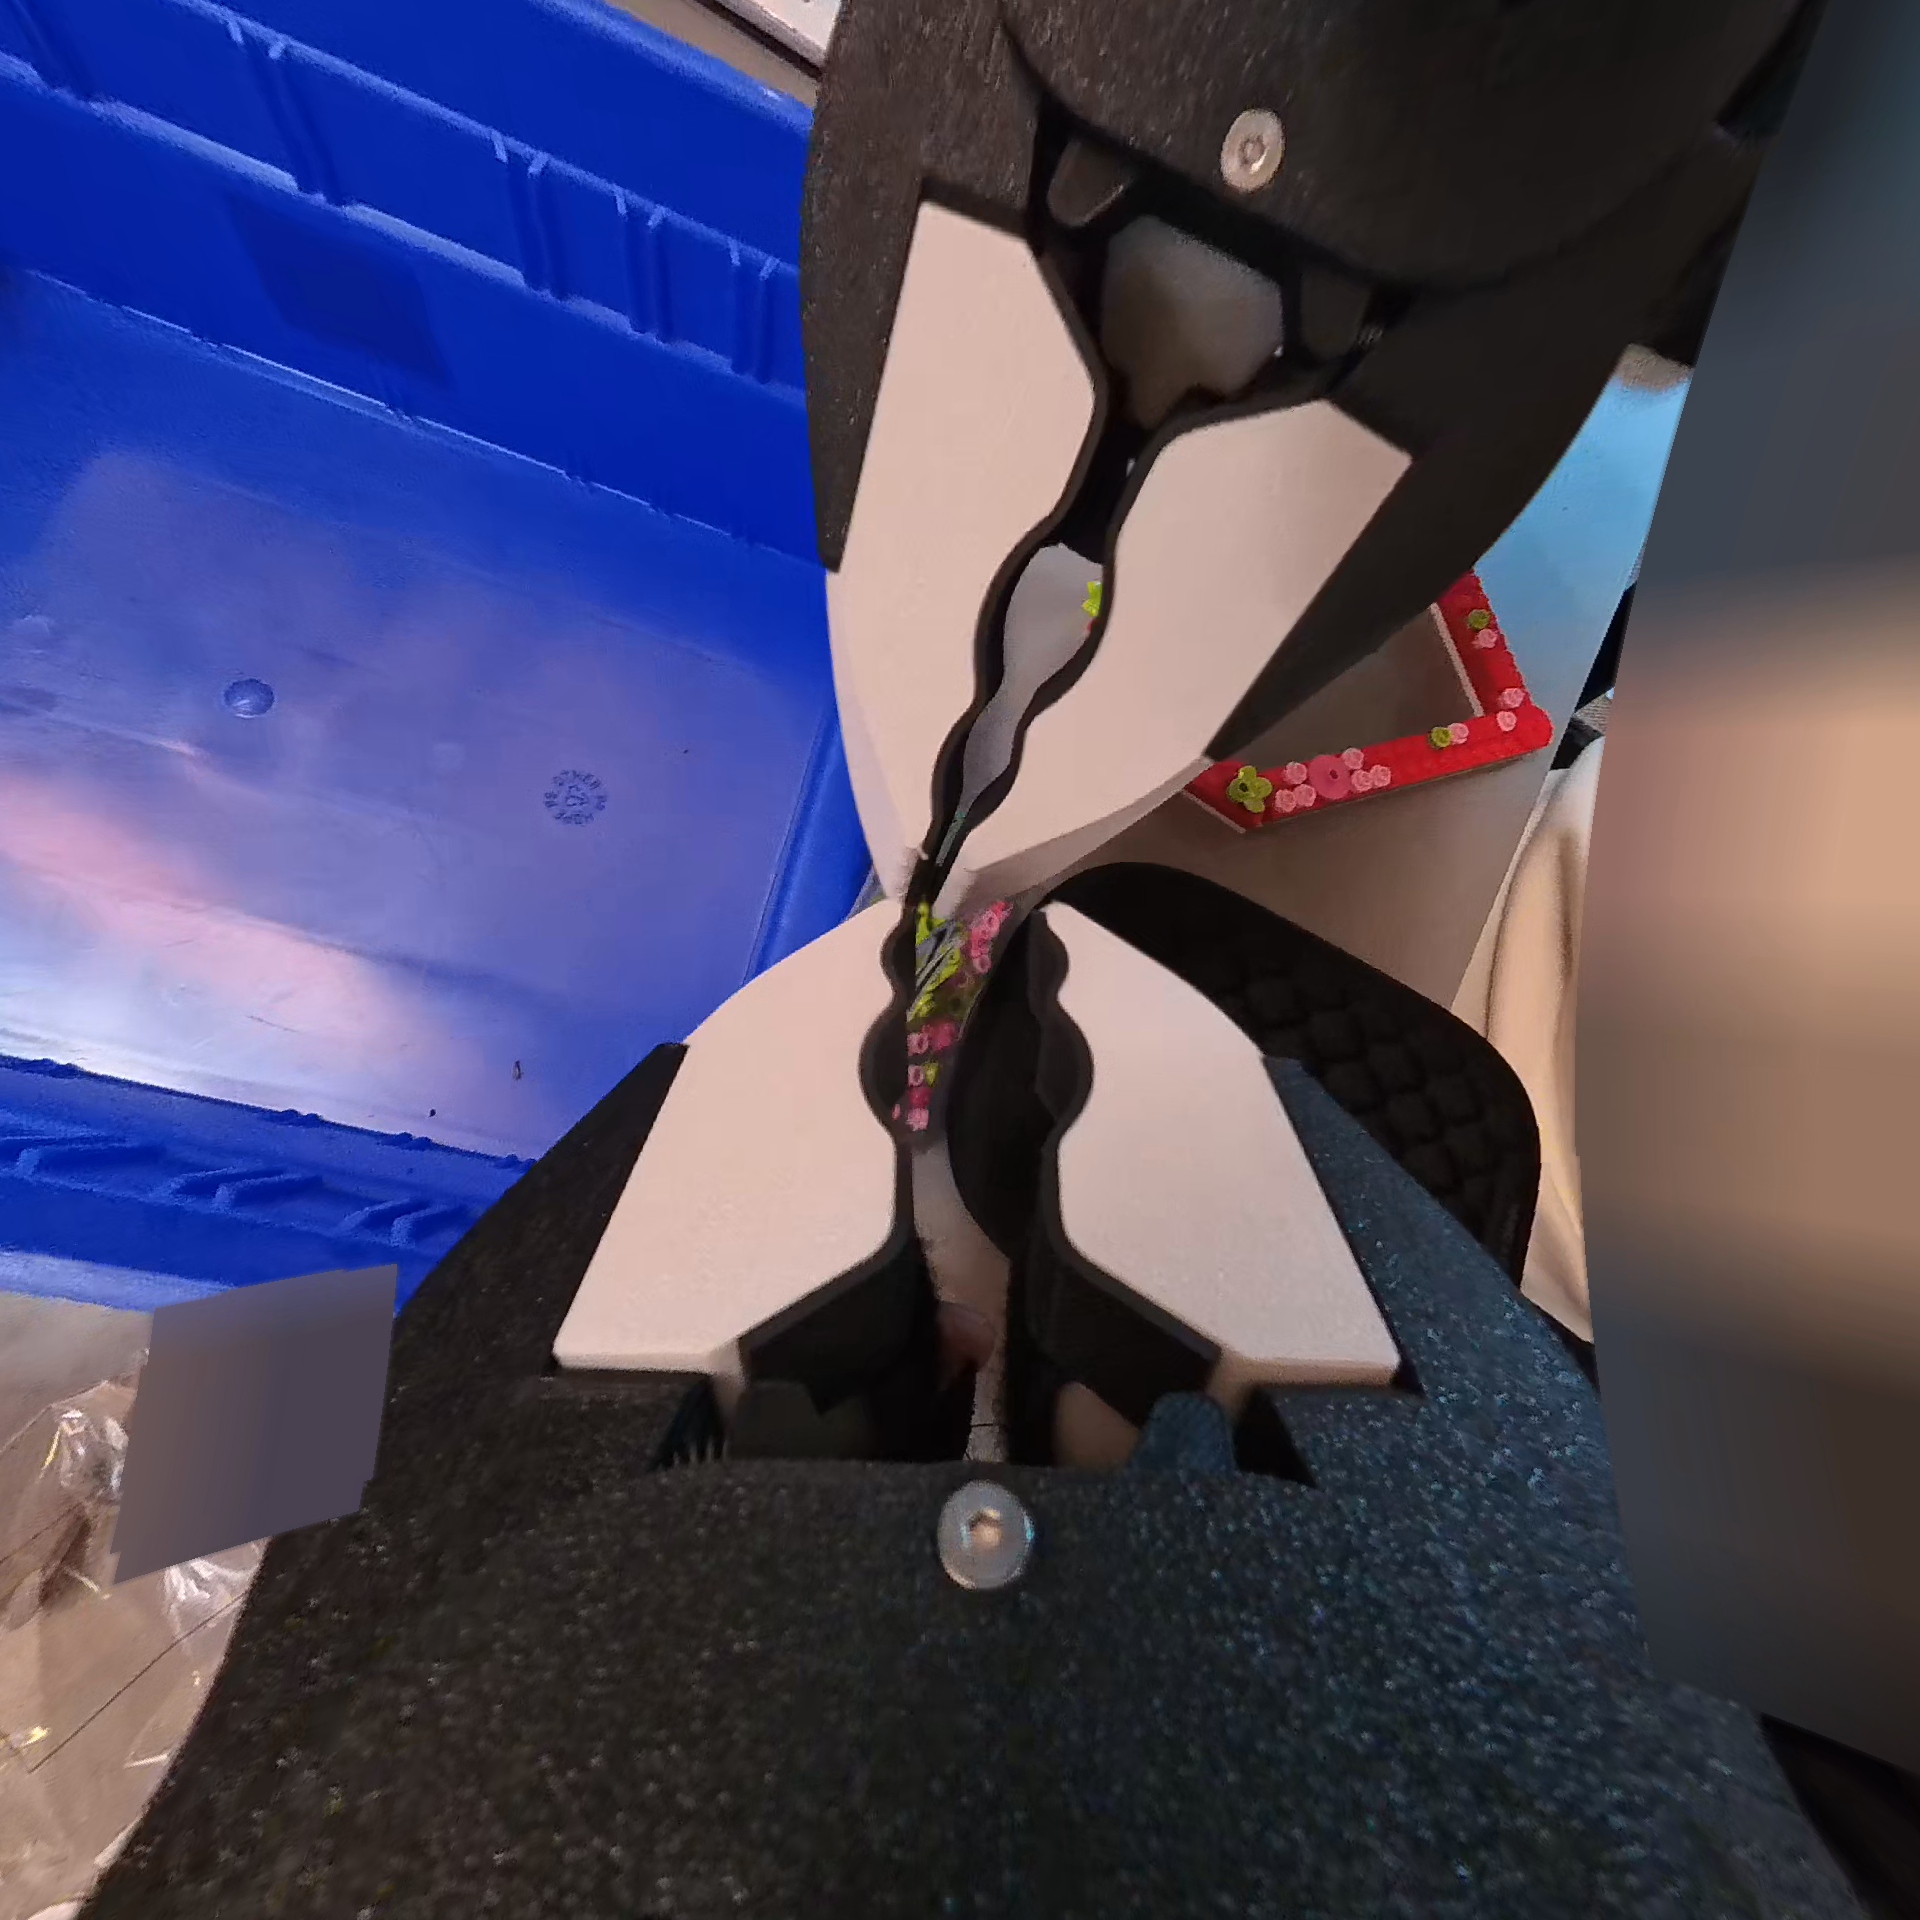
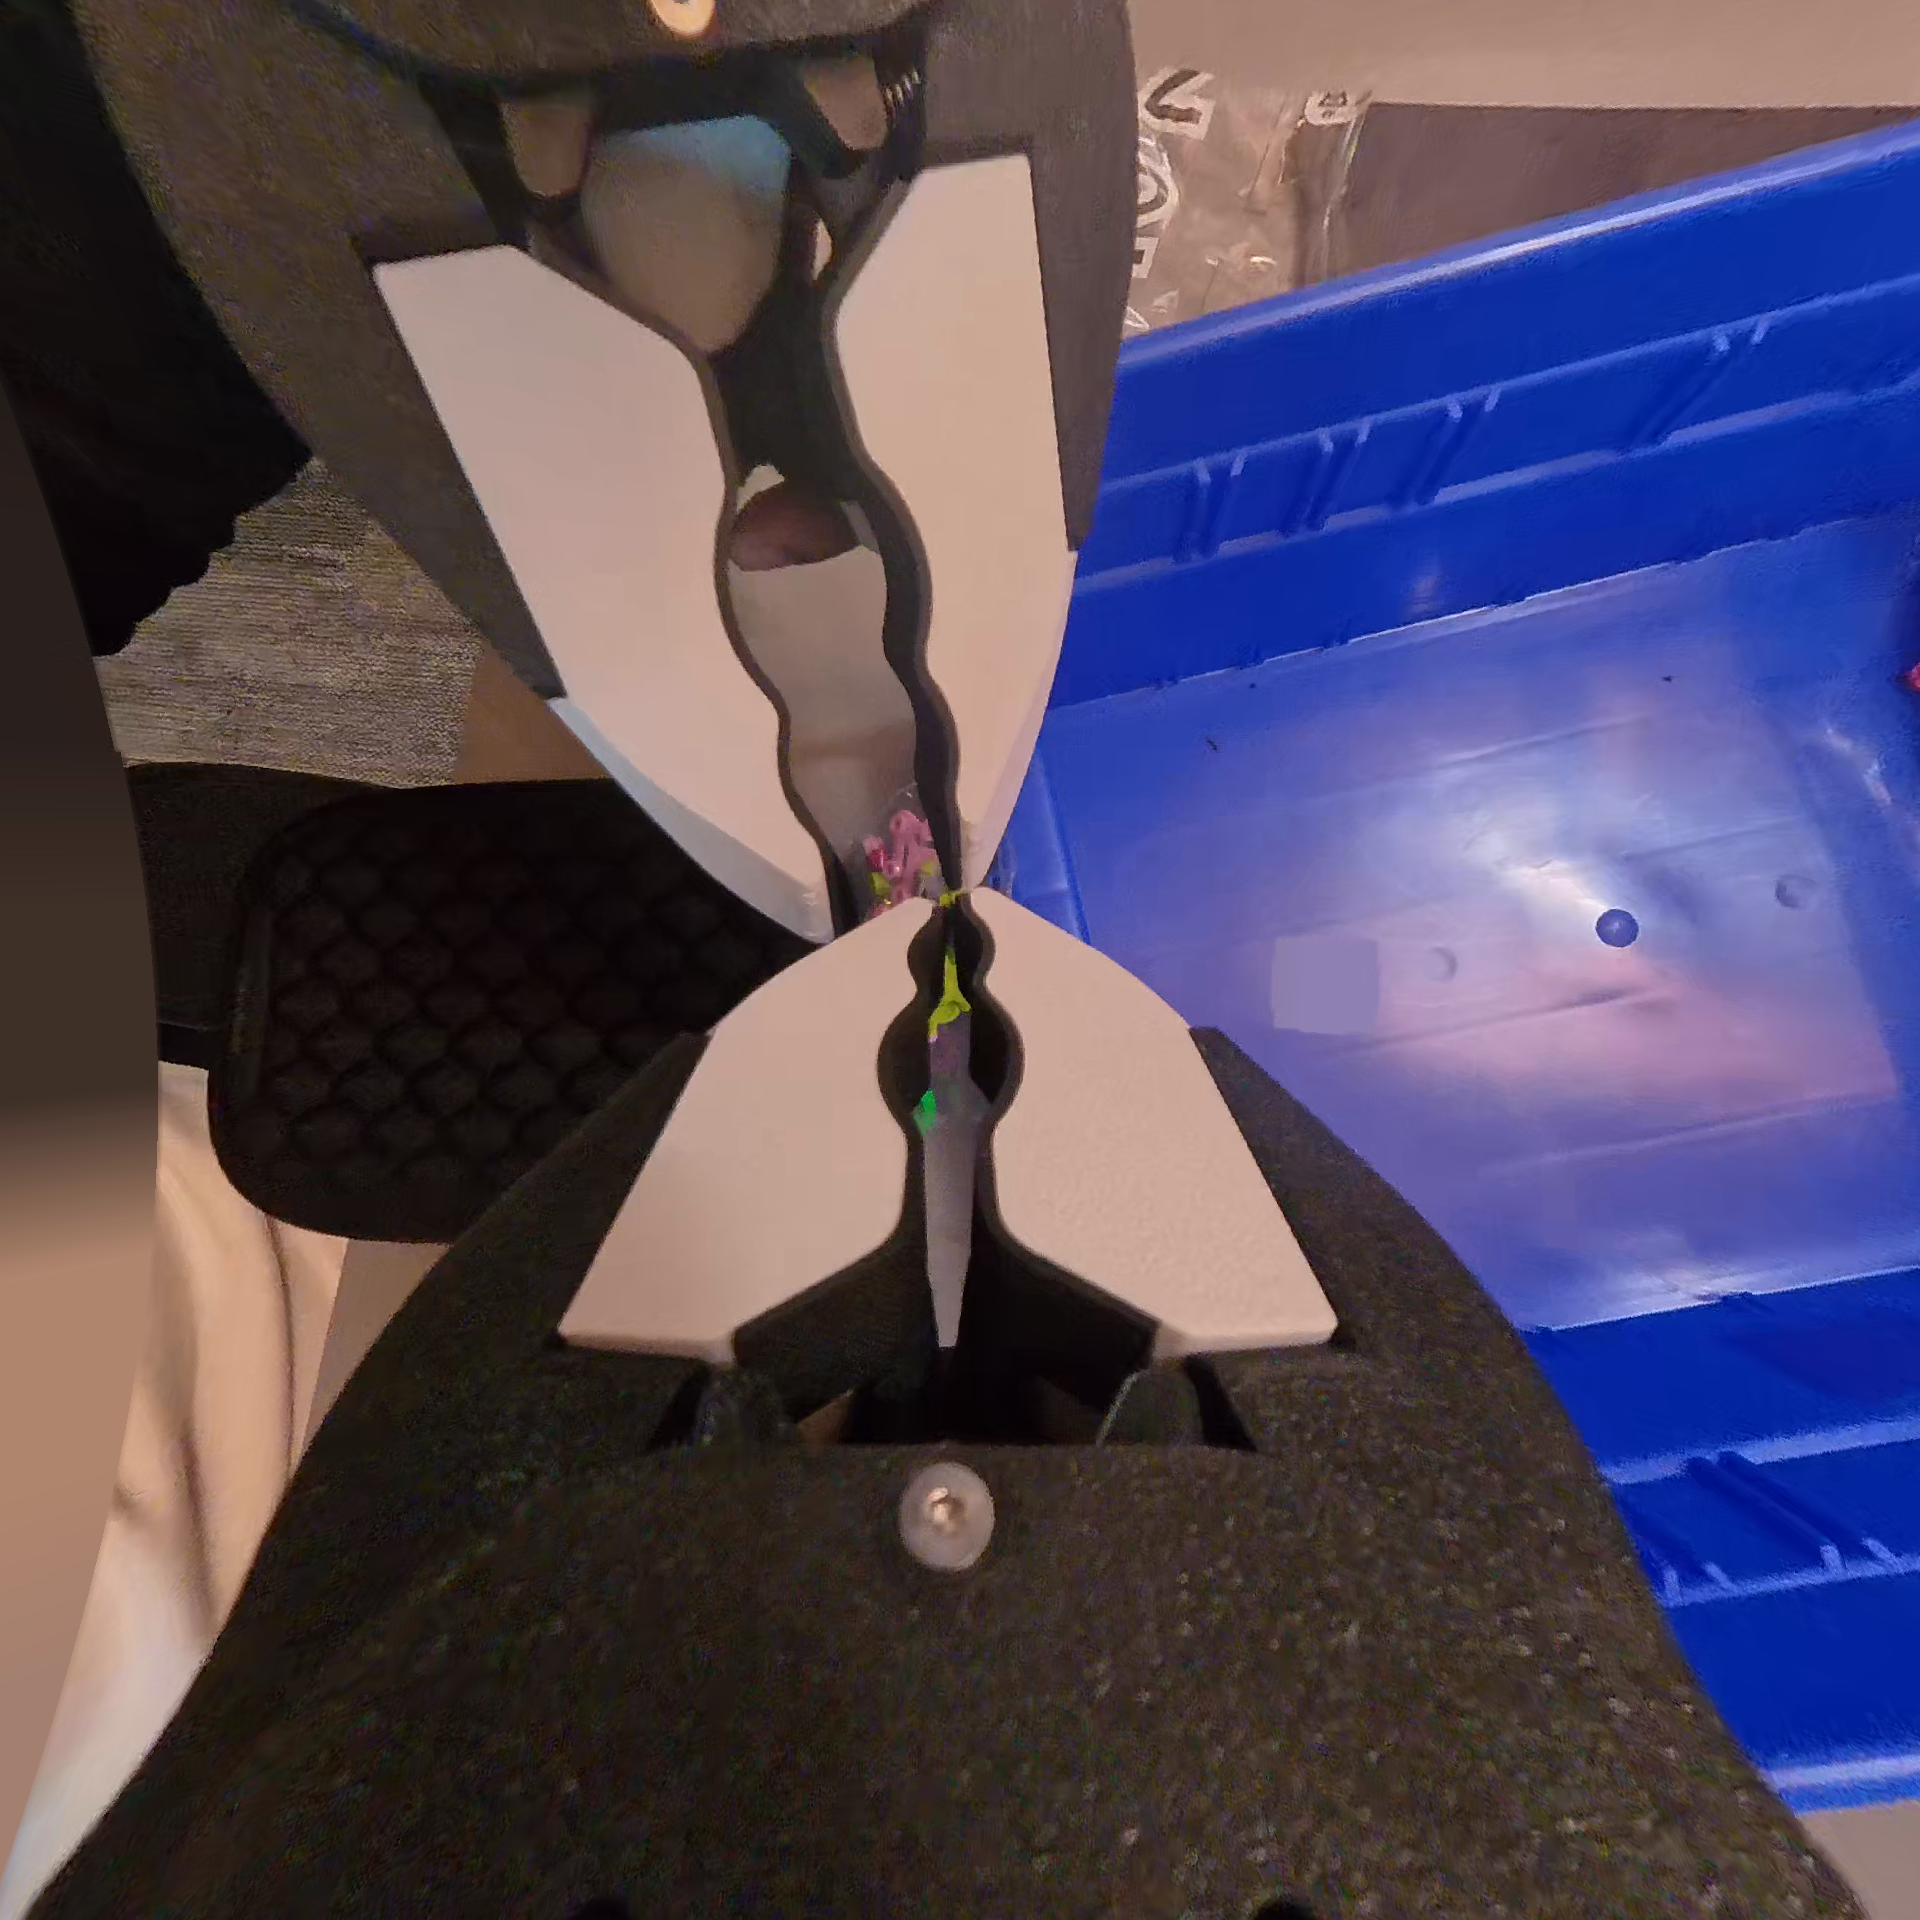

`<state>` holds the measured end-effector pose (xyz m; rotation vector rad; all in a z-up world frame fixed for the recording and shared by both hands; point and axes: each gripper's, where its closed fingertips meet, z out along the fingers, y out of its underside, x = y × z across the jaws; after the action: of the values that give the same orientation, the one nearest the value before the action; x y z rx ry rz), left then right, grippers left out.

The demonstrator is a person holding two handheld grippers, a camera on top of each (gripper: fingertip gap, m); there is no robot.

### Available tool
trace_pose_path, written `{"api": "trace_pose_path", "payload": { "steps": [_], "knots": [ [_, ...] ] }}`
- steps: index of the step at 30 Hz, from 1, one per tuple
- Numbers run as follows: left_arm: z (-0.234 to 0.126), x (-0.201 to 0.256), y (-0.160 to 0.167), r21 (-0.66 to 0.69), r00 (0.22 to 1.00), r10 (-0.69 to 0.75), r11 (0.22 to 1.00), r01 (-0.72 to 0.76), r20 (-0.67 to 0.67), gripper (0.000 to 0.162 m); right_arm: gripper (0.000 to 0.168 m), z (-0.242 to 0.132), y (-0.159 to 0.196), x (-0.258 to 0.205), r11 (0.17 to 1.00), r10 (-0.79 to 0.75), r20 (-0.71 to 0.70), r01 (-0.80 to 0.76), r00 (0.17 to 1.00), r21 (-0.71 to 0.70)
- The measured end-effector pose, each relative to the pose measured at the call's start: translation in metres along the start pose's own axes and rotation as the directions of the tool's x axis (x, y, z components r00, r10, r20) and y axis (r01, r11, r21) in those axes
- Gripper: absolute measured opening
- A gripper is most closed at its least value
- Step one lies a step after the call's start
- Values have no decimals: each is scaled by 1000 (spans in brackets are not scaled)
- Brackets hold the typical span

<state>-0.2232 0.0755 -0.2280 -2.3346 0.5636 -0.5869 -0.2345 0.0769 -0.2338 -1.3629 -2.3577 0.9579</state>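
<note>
My left gripper (image 1: 920, 914) is shut on a small clear bag (image 1: 940, 1013) of pink and lime-green pieces, pinched between its white fingers. My right gripper (image 1: 940, 847) comes in from the top, tip to tip with the left, and is shut on the same bag. In the right wrist view my right gripper (image 2: 951, 920) pinches the bag (image 2: 948, 1003), where a lime-green piece shows. The left gripper (image 2: 904, 899) reaches down from above with pink pieces between its fingers. Both grippers hold the bag beside an open blue bin (image 1: 416, 779).
The blue plastic bin (image 2: 1507, 935) is large, with a bare scuffed floor. A red brick-built frame (image 1: 1351, 774) with small flowers lies behind the grippers. A black mesh chair seat (image 2: 436, 997) is close by. Clear plastic bags (image 1: 62, 1507) lie on the table at lower left. Only a small space, under 4 cm, lies between the two pairs of fingers.
</note>
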Motion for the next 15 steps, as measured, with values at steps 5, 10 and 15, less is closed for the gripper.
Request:
{"api": "trace_pose_path", "payload": {
  "steps": [5, 10, 15],
  "knots": [
    [-3, 4, -1, 17, 999, 32, 999, -32, 11, 20, 6, 4, -2, 0, 1000, 24, 24, -24, 999, 8],
    [-4, 4, 3, 12, 999, 33, 999, -33, 10, 20, 15, 6, -2, 3, 999, 44, 25, -45, 999, 8],
    [-6, 1, 6, 3, 999, 30, 1000, -30, 24, 19, 15, 0, -11, 6, 996, 62, 31, -64, 998, 58]
  ]
}}
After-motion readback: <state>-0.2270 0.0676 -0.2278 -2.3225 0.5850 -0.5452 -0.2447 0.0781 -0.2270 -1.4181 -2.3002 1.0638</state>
